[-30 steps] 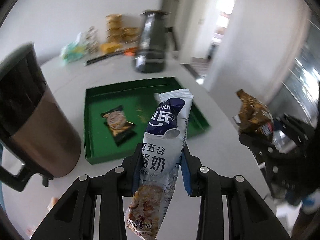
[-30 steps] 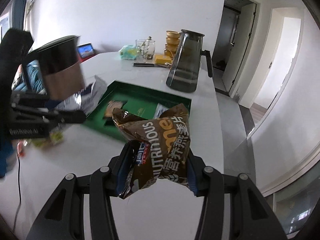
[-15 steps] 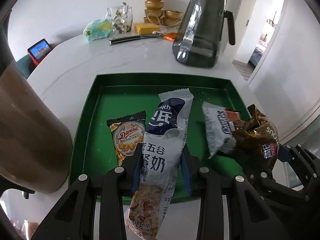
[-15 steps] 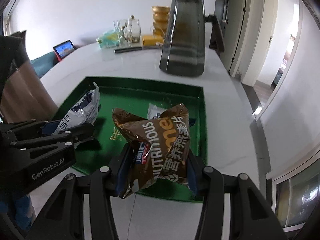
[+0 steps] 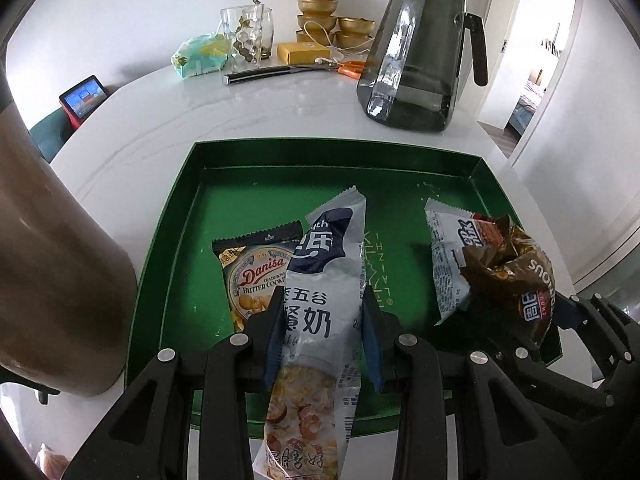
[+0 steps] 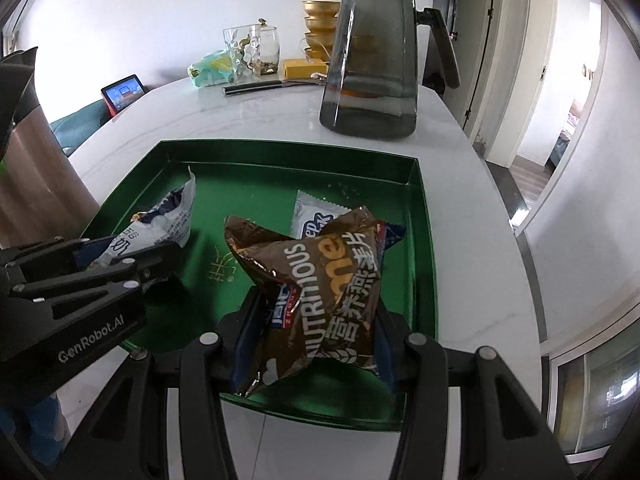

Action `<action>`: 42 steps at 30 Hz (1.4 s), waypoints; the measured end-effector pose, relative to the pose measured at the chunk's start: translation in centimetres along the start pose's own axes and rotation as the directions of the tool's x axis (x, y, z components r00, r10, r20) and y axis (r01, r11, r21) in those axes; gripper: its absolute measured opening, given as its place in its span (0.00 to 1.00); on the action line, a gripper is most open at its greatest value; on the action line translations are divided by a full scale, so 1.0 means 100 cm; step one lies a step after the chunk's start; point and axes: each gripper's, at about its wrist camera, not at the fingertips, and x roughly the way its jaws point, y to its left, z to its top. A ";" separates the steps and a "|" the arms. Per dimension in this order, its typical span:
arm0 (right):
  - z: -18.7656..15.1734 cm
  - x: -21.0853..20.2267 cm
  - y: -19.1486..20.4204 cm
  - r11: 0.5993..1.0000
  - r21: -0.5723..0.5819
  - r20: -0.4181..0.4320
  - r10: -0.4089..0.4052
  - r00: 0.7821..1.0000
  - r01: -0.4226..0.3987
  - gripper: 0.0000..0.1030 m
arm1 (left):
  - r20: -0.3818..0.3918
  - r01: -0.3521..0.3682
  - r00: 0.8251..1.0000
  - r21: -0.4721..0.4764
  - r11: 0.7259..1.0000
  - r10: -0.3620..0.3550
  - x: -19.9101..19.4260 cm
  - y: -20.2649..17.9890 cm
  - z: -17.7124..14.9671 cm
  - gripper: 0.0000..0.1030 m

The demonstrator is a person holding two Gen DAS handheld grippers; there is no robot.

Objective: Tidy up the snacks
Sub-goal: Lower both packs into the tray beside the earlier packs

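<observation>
Over on our left side, the left gripper (image 5: 323,340) is clamped tight on a long white-and-navy cereal milk sachet (image 5: 320,300), fingers pinching it around the middle, and we're holding it above the green tray (image 5: 176,248). The sachet's top end points toward the far rim, its bottom end hangs down past the near rim. Left of the tray stands a tall brown thermos (image 5: 52,264), on the white table (image 5: 160,120). In the tray, just beside our sachet, lies a Danisa butter cookie pack (image 5: 252,272), flat on the green floor. Moving across, a white wrapped snack (image 5: 448,256) lies toward the tray's right side. And on our right, the right gripper (image 6: 316,336) is closed on a crumpled brown oat snack bag (image 6: 320,284), squeezed between both fingers, poised over the tray's near right corner, partly covering that white snack (image 6: 312,216). Beyond the tray sits a smoky glass pitcher (image 6: 372,68), with gold bowls (image 5: 320,12) stacked behind.
</observation>
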 end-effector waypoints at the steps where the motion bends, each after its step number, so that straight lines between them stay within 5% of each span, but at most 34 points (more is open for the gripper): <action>1: 0.000 0.000 0.000 1.000 0.002 0.002 -0.002 1.000 0.002 0.27 | 0.001 -0.002 1.000 0.005 1.000 0.002 0.001 -0.001 -0.001 0.29; 26: -0.002 0.014 -0.001 1.000 0.010 -0.005 -0.029 1.000 0.029 0.31 | 0.030 -0.024 0.999 0.014 1.000 0.023 0.011 -0.005 -0.001 0.29; 42: 0.009 0.026 -0.006 0.995 0.080 0.021 -0.062 0.998 0.060 0.32 | 0.054 -0.108 0.993 0.010 0.994 0.108 0.026 -0.005 0.011 0.29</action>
